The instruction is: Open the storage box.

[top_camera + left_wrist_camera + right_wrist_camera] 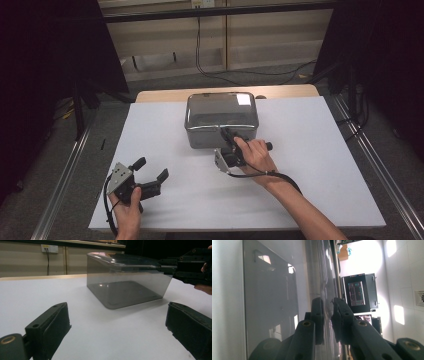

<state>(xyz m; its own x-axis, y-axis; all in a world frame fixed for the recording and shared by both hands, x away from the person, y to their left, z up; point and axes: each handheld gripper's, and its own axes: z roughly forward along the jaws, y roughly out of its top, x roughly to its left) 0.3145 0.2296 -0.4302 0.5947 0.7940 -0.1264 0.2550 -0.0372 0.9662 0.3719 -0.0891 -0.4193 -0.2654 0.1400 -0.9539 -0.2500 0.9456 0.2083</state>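
Note:
A smoky see-through plastic box (221, 117) with a lid stands at the far middle of the white tabletop (310, 165). My right gripper (229, 134), turned on its side, is shut on the lid's rim at the box's near edge. In the right gripper view the two jaws pinch that thin rim (327, 290) at the right gripper (328, 302). My left gripper (152, 168) rests low at the table's near left, open and holding nothing. In the left gripper view the box (125, 282) stands ahead of the left gripper (117, 322), with the right gripper (160, 266) on the lid's edge.
The white tabletop lies on a wooden table whose far edge (225, 92) shows behind the box. Metal rails (65, 170) run along the floor on both sides. Cables (200, 55) hang by the far wall, and a wall socket (49, 248) sits there.

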